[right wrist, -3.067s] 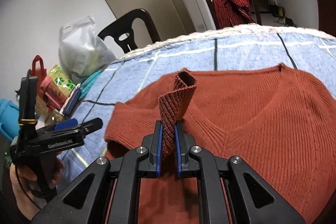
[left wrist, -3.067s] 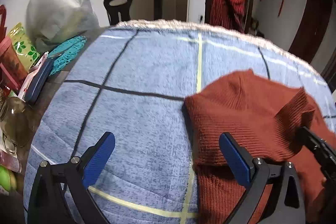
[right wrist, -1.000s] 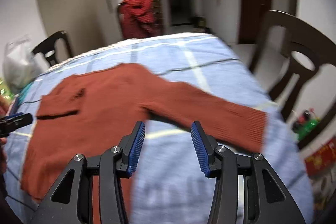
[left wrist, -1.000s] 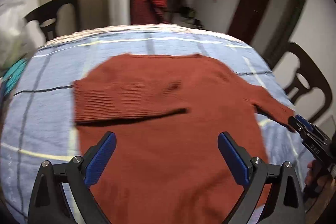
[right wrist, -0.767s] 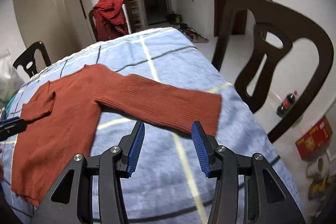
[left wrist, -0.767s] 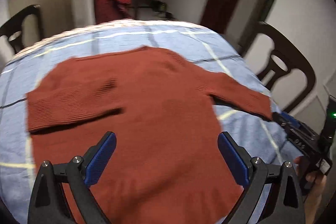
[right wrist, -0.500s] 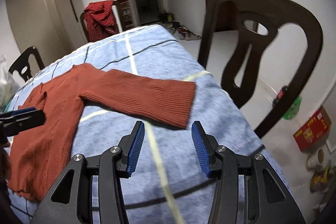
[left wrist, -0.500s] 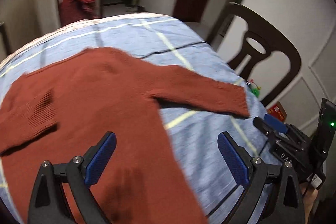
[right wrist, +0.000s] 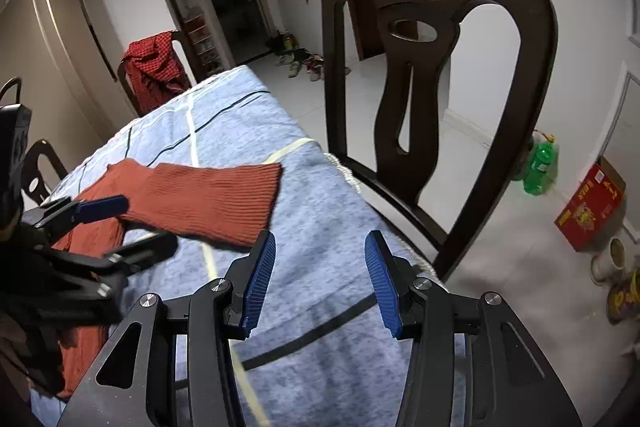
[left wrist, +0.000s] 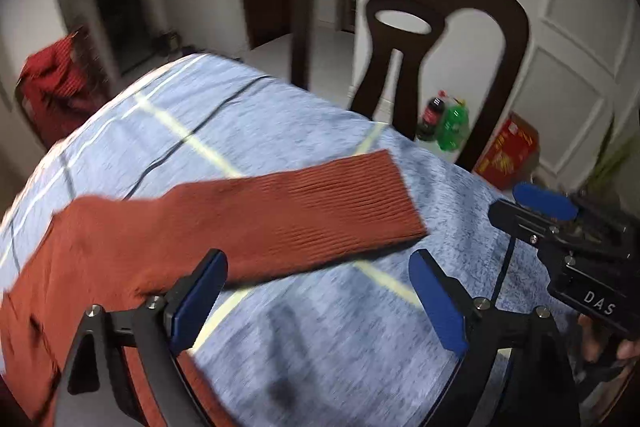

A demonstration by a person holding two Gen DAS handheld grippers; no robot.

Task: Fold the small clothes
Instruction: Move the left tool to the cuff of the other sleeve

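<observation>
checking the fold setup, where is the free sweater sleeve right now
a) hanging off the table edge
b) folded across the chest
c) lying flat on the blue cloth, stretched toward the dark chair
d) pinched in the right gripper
c: the sleeve lies flat on the blue cloth, its cuff pointing toward the dark chair, while the right gripper is open with nothing in it.

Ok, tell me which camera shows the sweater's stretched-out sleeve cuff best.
The left wrist view: the sleeve cuff lies near the middle of the picture, large and unobstructed, though slightly blurred. The right wrist view shows the same cuff sharper but smaller, off to the left, with the left tool covering the sleeve further up.
</observation>
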